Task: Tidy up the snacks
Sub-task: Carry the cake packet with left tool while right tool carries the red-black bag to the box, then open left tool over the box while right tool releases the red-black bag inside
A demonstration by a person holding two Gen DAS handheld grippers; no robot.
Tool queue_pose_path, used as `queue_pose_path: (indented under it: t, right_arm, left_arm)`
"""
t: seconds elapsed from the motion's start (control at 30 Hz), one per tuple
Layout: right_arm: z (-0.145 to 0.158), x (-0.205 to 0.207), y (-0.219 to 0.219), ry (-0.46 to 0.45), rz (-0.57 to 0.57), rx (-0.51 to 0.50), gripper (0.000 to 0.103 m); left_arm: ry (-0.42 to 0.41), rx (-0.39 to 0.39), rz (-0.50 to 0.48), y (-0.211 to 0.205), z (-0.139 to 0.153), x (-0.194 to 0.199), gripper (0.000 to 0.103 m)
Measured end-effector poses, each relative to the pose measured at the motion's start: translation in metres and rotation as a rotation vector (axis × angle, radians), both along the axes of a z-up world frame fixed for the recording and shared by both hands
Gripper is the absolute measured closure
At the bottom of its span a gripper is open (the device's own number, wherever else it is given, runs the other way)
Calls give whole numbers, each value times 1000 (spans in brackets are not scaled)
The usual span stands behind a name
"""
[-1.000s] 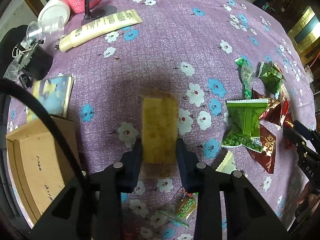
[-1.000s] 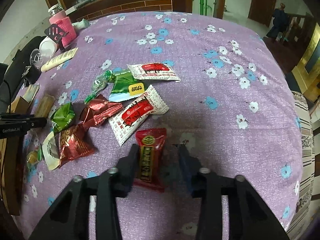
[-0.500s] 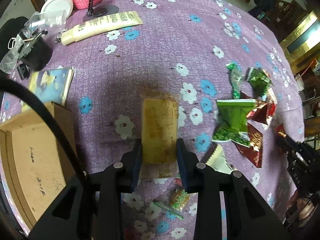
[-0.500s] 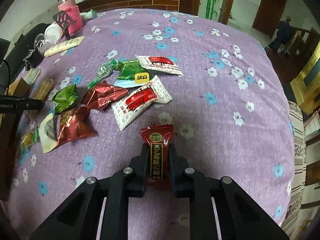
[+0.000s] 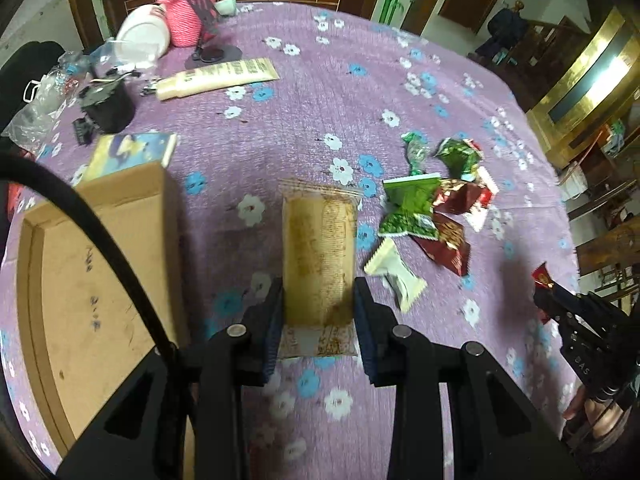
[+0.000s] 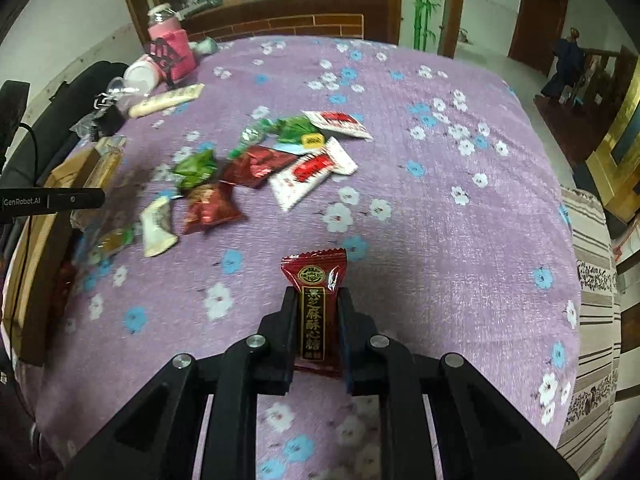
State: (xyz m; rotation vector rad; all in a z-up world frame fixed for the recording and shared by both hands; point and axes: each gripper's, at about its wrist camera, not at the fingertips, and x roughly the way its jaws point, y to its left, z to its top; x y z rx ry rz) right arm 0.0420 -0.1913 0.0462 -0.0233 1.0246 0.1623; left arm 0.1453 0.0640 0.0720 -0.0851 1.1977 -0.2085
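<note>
Left gripper (image 5: 318,304): jaws pinched on the long sides of a tan snack bar (image 5: 319,254), held lifted above the table (image 5: 320,100), presumably for carrying to the cardboard box (image 5: 96,264) just beside it. Right gripper (image 6: 318,320): jaws clamped on a dark red candy packet (image 6: 315,304), label up, raised off the cloth. Beyond: loose snack pile (image 6: 256,176) left unsorted mid-table. Farther: cream tube (image 5: 218,79), pink knitted holder (image 5: 185,20), unrelated to the sorting
</note>
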Motion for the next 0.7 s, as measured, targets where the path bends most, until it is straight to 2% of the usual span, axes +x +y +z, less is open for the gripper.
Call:
queue_pose_path:
  t: [0.17, 0.37, 0.53, 0.7]
  right_arm:
    - [17, -8, 37, -26, 78, 25, 87]
    - [40, 1, 136, -61, 273, 86, 87]
    - [42, 25, 231, -61, 412, 157, 87]
    - [23, 52, 297, -16, 464, 188, 87]
  left_arm:
    - [-26, -21, 53, 32, 13, -27, 68]
    - [-34, -2, 176, 105, 19, -51, 68]
    - [-12, 65, 262, 159, 6, -44, 68]
    - [31, 79, 310, 188, -17, -23, 68]
